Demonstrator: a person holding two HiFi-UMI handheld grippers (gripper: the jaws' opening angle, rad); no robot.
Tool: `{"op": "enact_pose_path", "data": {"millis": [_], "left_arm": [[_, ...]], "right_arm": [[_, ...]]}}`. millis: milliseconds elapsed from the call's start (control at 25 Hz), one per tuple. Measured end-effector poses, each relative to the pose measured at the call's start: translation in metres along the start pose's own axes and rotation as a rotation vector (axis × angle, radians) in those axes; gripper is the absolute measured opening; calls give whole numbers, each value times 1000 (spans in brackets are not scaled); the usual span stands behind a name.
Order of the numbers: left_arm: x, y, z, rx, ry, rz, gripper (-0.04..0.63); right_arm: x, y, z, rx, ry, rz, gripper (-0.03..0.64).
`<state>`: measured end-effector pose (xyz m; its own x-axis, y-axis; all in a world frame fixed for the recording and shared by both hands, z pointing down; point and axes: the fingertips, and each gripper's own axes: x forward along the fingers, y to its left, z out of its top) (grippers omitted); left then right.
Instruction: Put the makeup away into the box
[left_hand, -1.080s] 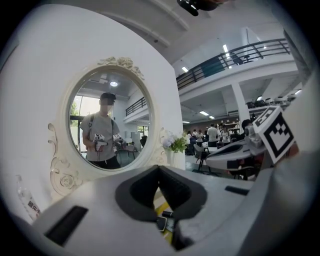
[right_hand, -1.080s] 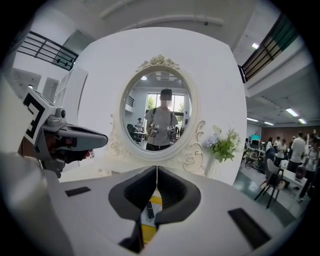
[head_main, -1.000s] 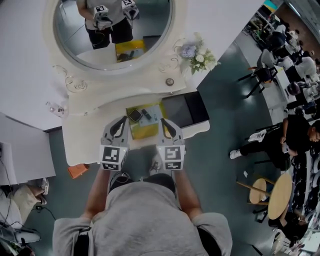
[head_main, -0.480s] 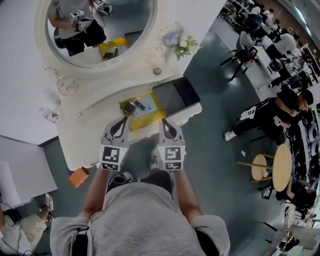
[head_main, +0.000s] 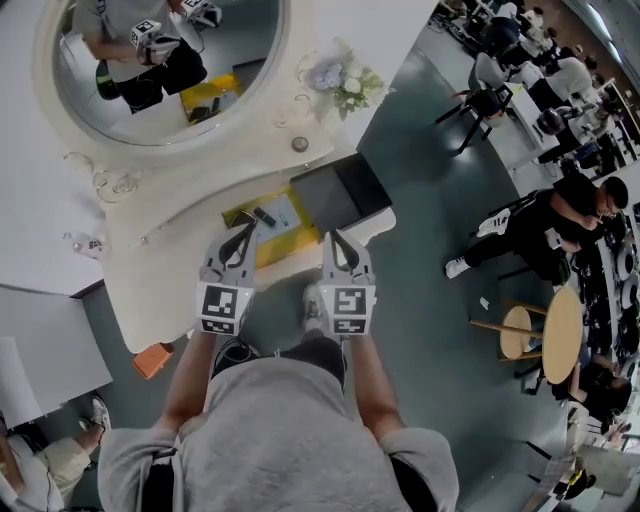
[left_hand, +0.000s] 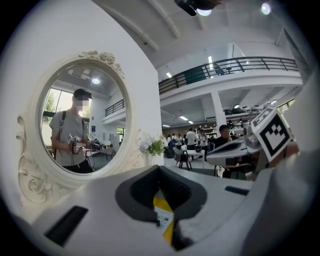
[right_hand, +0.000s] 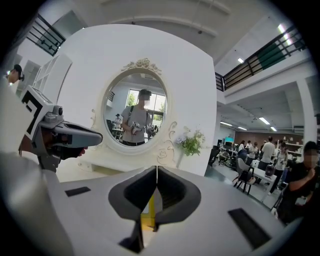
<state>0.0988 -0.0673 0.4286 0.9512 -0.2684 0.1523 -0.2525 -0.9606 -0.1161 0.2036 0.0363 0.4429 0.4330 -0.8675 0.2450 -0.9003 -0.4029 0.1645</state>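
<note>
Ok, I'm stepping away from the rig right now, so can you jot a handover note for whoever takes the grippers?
Left gripper: shut, empty, held over the near edge of the white table.
Right gripper: shut, empty, level with the left one.
Things: the makeup lies on the yellow tray below the mirror. The dark box sits just right of the tray.
Done: nothing packed that I can see.
Left: lift each piece off the tray and put it in the box.
</note>
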Motion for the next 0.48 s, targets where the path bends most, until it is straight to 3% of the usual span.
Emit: {"op": "enact_pose_path", "data": {"millis": [240,480], "left_arm": [[71,6,2,-28,32,65,3],[125,27,-1,-68,75,180,3]], "right_arm": [[67,-47,-2,-12,12,87,18],[138,-72,-3,-27,31,216,18]]}}
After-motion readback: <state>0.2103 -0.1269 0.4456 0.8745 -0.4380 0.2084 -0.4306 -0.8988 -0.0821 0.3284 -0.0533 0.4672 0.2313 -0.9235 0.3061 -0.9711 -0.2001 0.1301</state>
